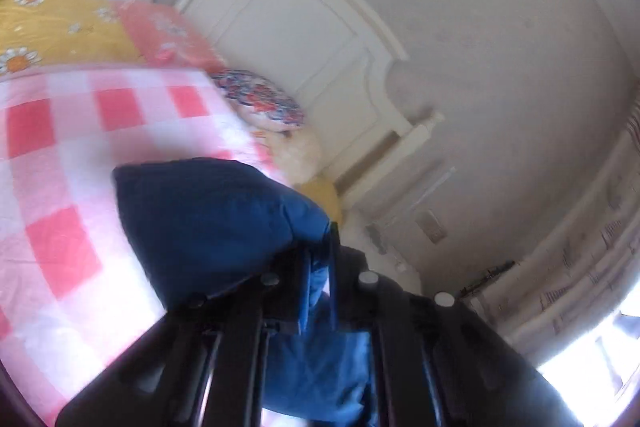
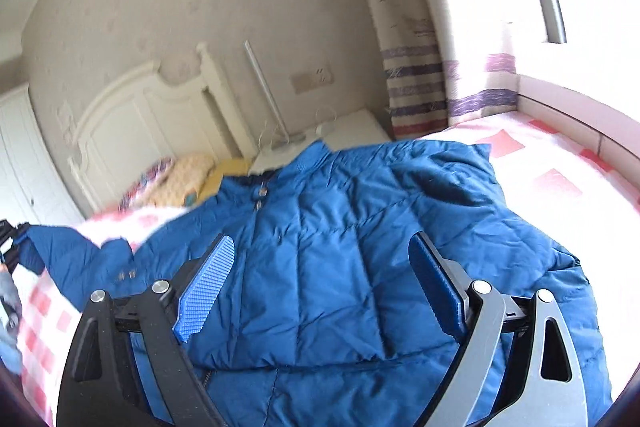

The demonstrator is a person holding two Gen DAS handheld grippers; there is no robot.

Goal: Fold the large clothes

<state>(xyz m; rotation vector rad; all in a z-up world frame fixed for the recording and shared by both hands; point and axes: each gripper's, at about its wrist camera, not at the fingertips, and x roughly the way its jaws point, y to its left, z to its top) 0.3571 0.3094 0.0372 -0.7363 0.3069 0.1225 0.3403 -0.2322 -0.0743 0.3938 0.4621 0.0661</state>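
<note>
Blue quilted jacket (image 2: 340, 247) spread across bed (image 2: 560, 163), on pink-and-white checked sheet (image 1: 80, 131), collar toward white headboard (image 2: 132, 123).

Left hand-held gripper (image 1: 320, 259) clenched on a jacket sleeve end (image 1: 208, 219), fabric pinched between the fingers and bulging out ahead, lifted off the sheet.

Right hand-held gripper (image 2: 324, 283) released, blue ribbed pads (image 2: 208, 283) spread wide, hovering over jacket body, gripping nothing.

Floral pillow (image 1: 260, 99) near headboard. White nightstand (image 2: 348, 135) beside bed, striped curtain (image 2: 416, 91) past it.
</note>
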